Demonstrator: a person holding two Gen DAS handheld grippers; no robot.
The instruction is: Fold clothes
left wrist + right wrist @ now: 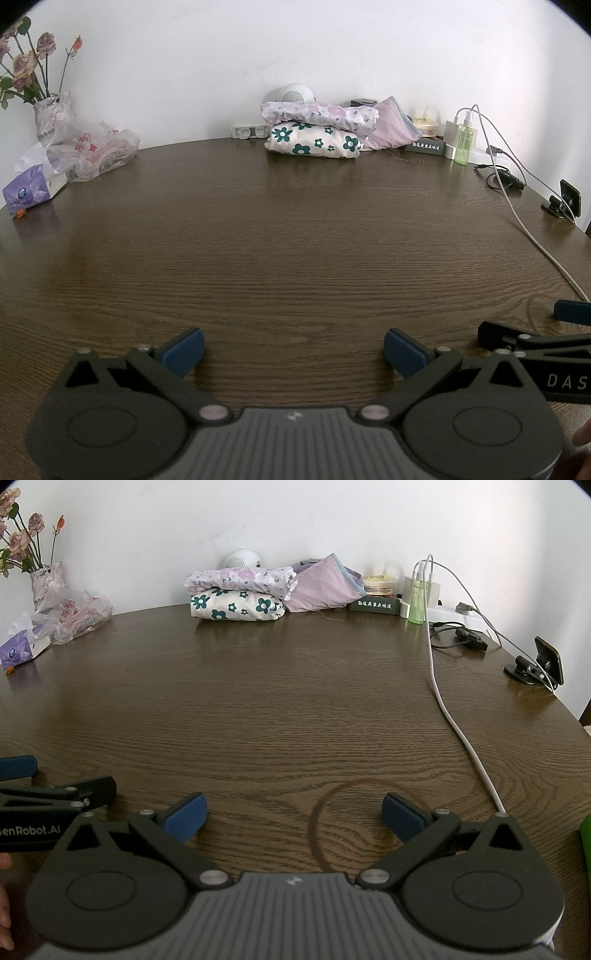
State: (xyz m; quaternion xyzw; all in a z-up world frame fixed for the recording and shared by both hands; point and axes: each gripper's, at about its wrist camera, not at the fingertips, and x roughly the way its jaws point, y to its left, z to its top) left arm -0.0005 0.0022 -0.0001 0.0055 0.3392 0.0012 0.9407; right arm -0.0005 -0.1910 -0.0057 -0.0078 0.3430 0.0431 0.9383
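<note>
Wooden table (280,236), left gripper (293,352) and right gripper (293,818) side by side near its front edge, both spread wide and empty, folded clothes (314,129) stacked far across by the wall, well apart from both, long sides running left to right

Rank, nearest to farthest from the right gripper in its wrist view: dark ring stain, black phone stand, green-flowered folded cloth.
1. Dark ring stain: on the wooden table, between the open right gripper fingers.
2. Black phone stand: far right edge, midway back.
3. Green-flowered folded cloth: back by the wall, left of centre.
</note>
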